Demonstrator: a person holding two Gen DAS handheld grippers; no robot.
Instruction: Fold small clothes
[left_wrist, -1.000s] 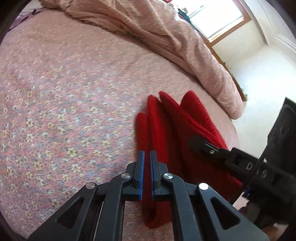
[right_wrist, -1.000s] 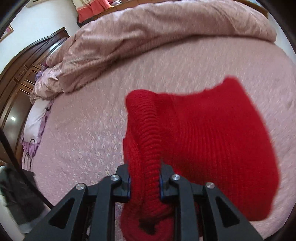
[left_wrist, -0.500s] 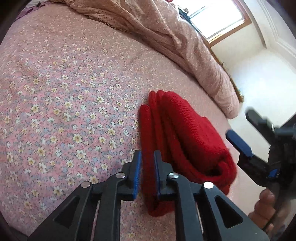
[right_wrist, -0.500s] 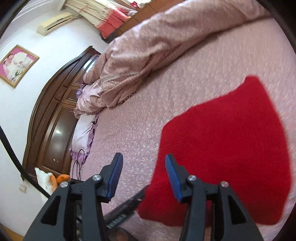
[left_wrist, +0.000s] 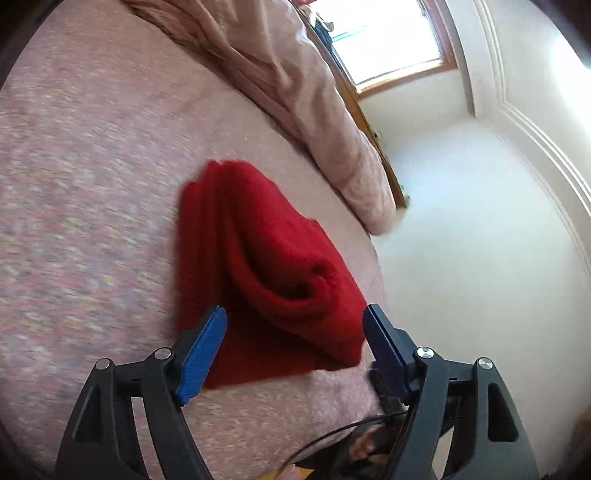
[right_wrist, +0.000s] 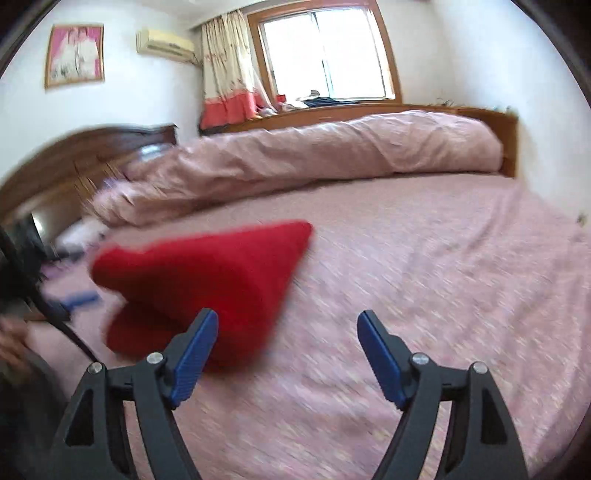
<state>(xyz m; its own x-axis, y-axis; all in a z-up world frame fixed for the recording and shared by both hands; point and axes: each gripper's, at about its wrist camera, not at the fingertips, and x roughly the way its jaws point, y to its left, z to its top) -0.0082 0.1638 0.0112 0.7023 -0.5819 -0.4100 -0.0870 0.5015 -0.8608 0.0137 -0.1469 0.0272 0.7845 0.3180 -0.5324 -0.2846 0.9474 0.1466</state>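
Both grippers — left gripper (left_wrist: 293, 349) and right gripper (right_wrist: 286, 356) — are opening, empty. Red knitted garment (left_wrist: 266, 258) lies folded on pink floral bedsheet (left_wrist: 92, 203); its loose top fold — blurred — could perhaps spring open.

No text, label, brand, number or sign can be read in either view. The framed picture (right_wrist: 75, 55) on the wall and the air conditioner (right_wrist: 165, 45) beside it are too blurred for any lettering on them to be made out.
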